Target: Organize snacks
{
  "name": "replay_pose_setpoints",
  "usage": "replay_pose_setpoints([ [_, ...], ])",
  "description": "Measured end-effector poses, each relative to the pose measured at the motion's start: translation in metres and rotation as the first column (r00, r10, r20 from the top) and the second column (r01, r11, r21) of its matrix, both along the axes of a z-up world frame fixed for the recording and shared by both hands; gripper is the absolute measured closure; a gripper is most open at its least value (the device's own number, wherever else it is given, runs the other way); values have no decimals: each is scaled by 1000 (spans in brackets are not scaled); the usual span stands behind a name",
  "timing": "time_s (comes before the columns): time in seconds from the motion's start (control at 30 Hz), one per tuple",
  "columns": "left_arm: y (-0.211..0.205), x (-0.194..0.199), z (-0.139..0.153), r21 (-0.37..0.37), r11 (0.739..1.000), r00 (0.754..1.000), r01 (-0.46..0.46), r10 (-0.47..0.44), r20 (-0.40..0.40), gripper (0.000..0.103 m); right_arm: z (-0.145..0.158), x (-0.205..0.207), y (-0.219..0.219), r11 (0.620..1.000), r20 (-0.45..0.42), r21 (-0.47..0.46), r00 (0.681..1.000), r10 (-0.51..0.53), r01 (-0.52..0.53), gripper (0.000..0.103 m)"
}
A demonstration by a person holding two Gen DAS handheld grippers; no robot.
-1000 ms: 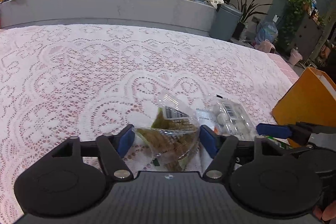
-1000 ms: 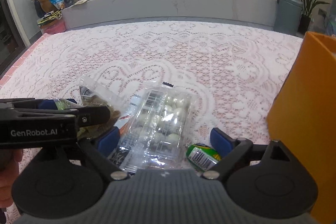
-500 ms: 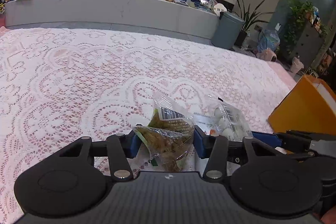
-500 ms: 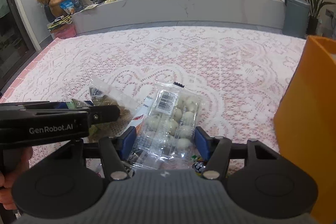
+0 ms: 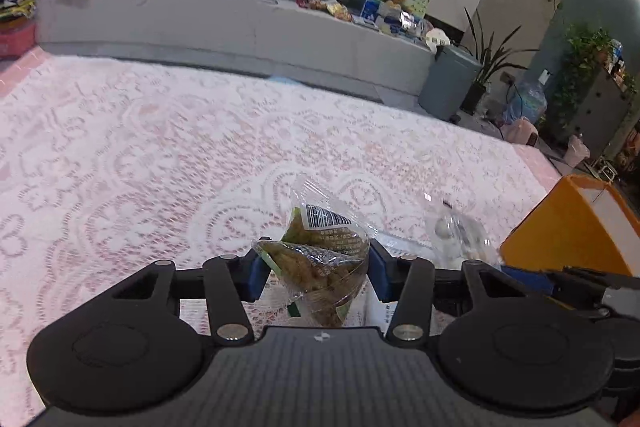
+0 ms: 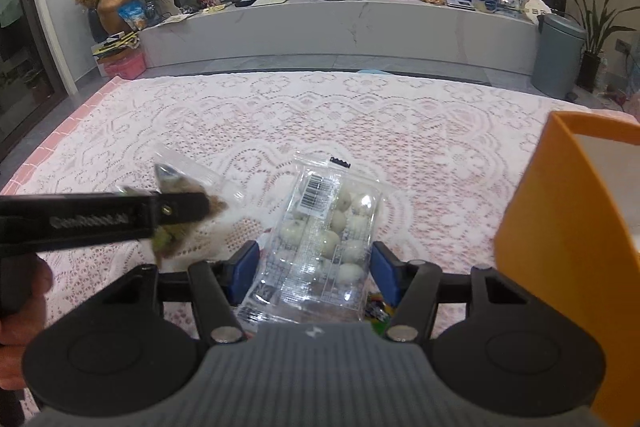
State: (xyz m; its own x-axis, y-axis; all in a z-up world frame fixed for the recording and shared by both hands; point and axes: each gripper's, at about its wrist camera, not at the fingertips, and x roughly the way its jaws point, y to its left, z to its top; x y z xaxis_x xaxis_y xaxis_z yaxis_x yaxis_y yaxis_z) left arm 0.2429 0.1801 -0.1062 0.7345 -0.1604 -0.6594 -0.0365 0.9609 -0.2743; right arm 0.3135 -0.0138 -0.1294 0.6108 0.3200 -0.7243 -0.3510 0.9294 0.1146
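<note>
My left gripper is shut on a clear bag of green-brown snack and holds it above the lace tablecloth. My right gripper is shut on a clear pack of white round sweets, also lifted. In the right wrist view the left gripper crosses from the left with its bag. The white pack shows blurred in the left wrist view. An orange box stands at the right; it also shows in the left wrist view.
A small green-and-coloured wrapper lies on the cloth under the right gripper. A white packet lies under the left gripper. Beyond the table's far edge are a grey TV bench and a grey bin.
Both grippers closed on their packs and lifted them off the cloth. The view has tilted up, showing more of the room.
</note>
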Motion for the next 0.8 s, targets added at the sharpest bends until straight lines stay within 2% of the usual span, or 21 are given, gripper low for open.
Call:
replay_pose_setpoints([
  [0.33,-20,-31,35,3,1000,999,-2,2,33,47,30,-35,-10,1000,3,-16,1000,-15,15,44],
  [0.47,-31,-50,44,-20,1000,1000,-7,7,12,47,46,-53,-18,999,1,-17,1000,-31,31,43],
  [0.67,-54,-73,72,20,999,999,28,-28,24,47,69,-75,-45,998,-41,29,997,-58,59,43],
  [0.8,-65,-77,89,23,998,998,55,-55,2,47,88,-92,-61,999,-16,4,999,-49,49,44],
])
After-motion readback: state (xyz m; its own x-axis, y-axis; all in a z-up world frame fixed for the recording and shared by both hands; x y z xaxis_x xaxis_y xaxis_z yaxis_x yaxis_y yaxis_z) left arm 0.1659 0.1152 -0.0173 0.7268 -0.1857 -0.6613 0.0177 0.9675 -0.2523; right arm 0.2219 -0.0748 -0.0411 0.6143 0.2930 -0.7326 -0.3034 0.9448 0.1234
